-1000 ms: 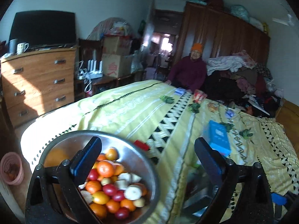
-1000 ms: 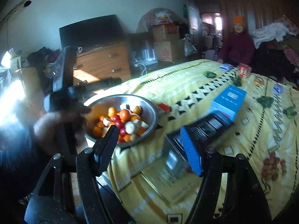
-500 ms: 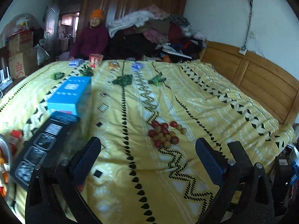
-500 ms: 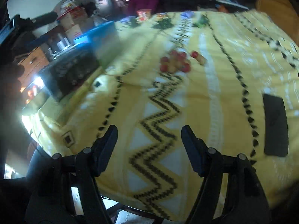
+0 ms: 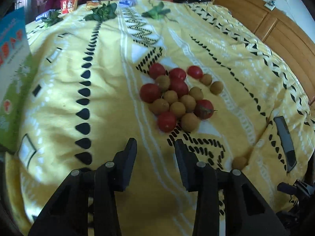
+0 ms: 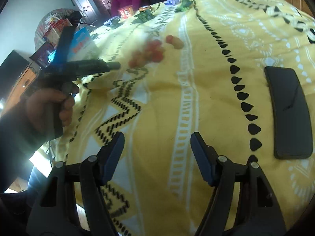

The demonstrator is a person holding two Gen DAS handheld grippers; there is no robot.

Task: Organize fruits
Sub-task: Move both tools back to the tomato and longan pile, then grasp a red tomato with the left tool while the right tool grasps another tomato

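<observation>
The left gripper [image 5: 155, 147] hung low in its frame over the yellow bedspread [image 5: 106, 90], its jaws closing with nothing between them. Just above it, at frame centre, lay the fruit pile [image 5: 175, 96], red and tan pieces touching; one tan fruit [image 5: 239, 162] sat apart at lower right. The right gripper [image 6: 157, 139] stood partly open and empty. A black phone [image 6: 289, 112] lay at its frame's right; the pile blurred at upper left.
</observation>
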